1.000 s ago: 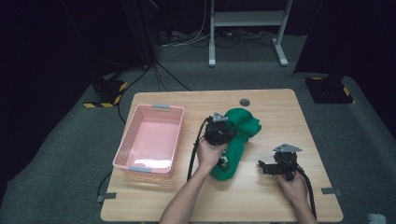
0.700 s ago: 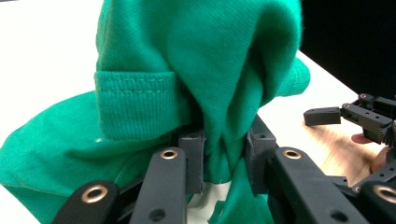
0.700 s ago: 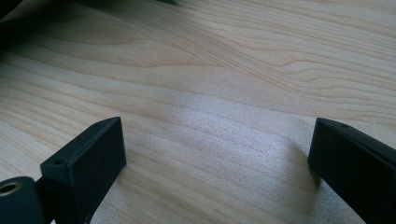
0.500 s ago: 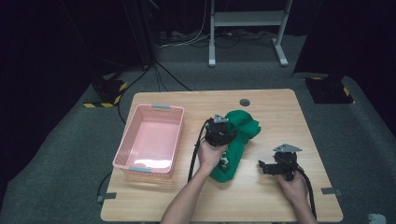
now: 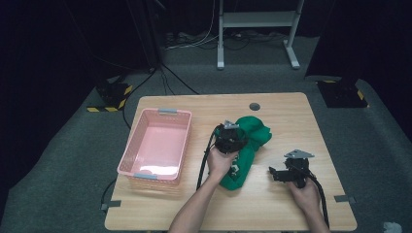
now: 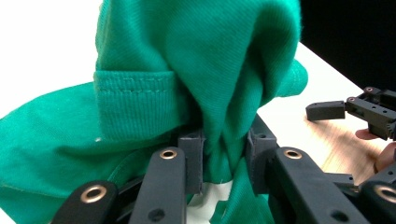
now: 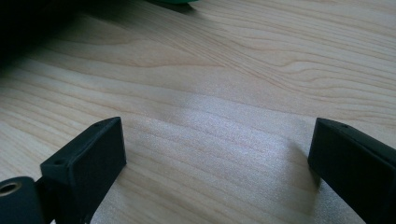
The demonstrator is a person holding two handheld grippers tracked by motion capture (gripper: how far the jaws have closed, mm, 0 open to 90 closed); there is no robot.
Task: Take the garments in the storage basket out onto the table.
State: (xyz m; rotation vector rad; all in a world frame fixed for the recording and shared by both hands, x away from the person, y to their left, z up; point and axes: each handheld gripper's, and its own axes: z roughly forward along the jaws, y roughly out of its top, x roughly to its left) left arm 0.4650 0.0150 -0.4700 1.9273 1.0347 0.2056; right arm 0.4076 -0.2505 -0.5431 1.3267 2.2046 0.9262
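Nothing moved since earlier frames: left gripper [image 6: 224, 156] clamped on green shirt [image 6: 196, 70] mid-frame, lift pending; right gripper [image 7: 217, 154] spread wide, idle.

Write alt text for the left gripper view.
The left gripper is shut on a bunched fold of green knitted cotton garment, its ribbed hem showing. The right gripper shows farther off over the light wooden table.

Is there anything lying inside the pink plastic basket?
No, the pink plastic basket is bare inside; the green cloth garment lies beside it on the table.
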